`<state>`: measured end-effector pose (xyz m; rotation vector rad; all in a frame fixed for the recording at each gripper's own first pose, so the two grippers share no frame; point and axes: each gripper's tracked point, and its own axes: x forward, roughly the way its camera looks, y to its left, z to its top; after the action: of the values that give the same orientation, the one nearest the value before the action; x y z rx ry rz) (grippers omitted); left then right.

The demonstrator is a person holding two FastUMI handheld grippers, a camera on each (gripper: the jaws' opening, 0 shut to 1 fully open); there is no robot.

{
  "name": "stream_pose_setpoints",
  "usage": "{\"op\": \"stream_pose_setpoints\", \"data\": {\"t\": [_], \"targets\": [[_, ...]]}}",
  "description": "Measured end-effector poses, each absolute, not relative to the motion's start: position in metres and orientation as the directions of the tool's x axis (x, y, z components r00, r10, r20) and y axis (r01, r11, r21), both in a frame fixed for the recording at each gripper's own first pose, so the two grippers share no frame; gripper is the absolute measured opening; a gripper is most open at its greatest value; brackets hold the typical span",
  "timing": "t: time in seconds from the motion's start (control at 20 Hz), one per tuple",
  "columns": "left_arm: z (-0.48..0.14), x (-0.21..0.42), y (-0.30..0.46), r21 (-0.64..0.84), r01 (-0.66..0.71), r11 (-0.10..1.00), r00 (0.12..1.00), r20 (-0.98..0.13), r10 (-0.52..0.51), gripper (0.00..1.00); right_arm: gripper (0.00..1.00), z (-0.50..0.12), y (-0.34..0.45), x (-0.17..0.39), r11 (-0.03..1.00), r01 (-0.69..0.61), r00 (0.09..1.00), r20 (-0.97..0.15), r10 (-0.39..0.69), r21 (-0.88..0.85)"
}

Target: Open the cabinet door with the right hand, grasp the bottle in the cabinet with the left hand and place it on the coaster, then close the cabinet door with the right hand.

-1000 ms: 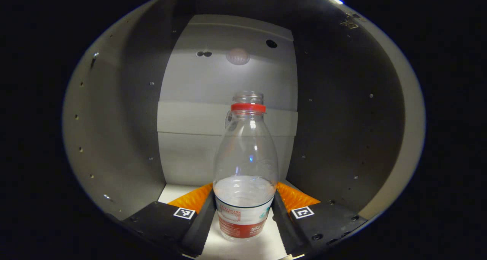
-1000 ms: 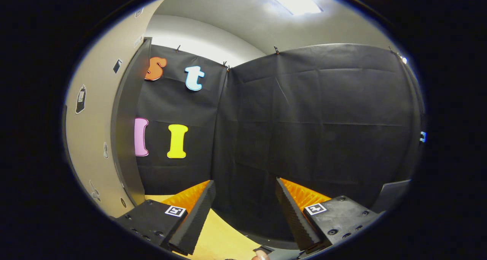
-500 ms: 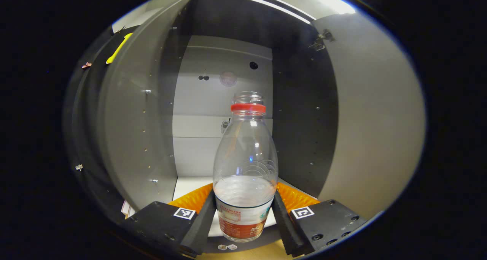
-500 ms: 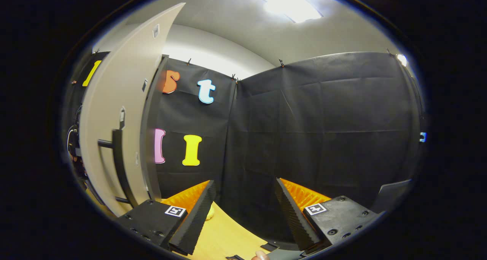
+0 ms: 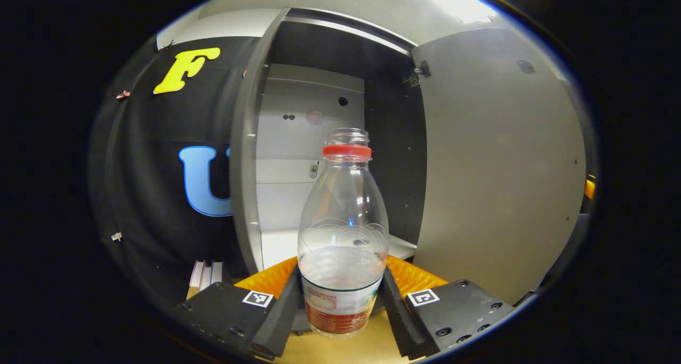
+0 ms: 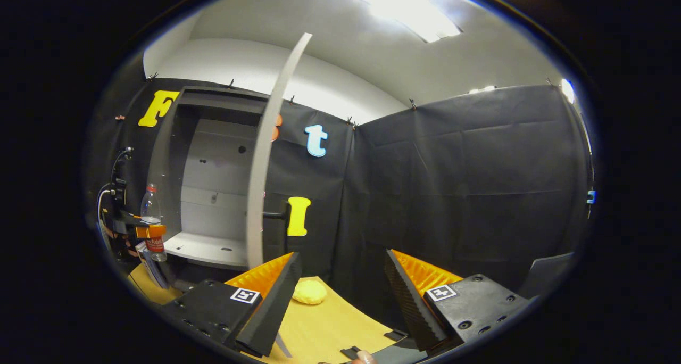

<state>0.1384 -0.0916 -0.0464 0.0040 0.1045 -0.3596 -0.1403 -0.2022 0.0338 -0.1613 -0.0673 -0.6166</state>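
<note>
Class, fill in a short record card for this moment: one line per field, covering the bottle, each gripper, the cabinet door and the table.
bottle: clear, capless, some water inside, upright
left gripper: shut on the bottle, in front of the cabinet
right gripper: open, holding nothing
cabinet door: open
table: yellow lump lying on it
coaster: cannot tell

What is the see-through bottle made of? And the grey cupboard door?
The clear bottle with the red neck ring looks like thin glossy plastic: you see through it and it glints. The grey cabinet door looks like smooth matte coated board, possibly laminated wood; that is uncertain.
</note>
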Motion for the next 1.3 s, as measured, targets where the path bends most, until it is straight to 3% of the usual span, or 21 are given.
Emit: {"op": "stream_pose_setpoints", "data": {"t": [0.6, 0.75, 1.3], "targets": [[-0.166, 0.049, -0.040, -0.055, 0.364, 0.930, 0.913, -0.175, -0.368, 0.77, 0.97, 0.000, -0.096, -0.058, 0.889, 0.392, 0.919, 0.139, -0.368, -0.236], [-0.200, 0.034, -0.040, -0.092, 0.372, 0.923, 0.906, -0.180, -0.383, 0.77, 0.97, -0.030, -0.086, -0.038, 0.915, 0.323, 0.946, 0.090, -0.310, -0.243], [-0.332, 0.008, -0.030, -0.104, 0.322, 0.941, 0.937, -0.109, -0.333, 0.77, 0.98, -0.127, -0.081, -0.001, 0.947, 0.236, 0.966, -0.058, -0.254, -0.219]]}}
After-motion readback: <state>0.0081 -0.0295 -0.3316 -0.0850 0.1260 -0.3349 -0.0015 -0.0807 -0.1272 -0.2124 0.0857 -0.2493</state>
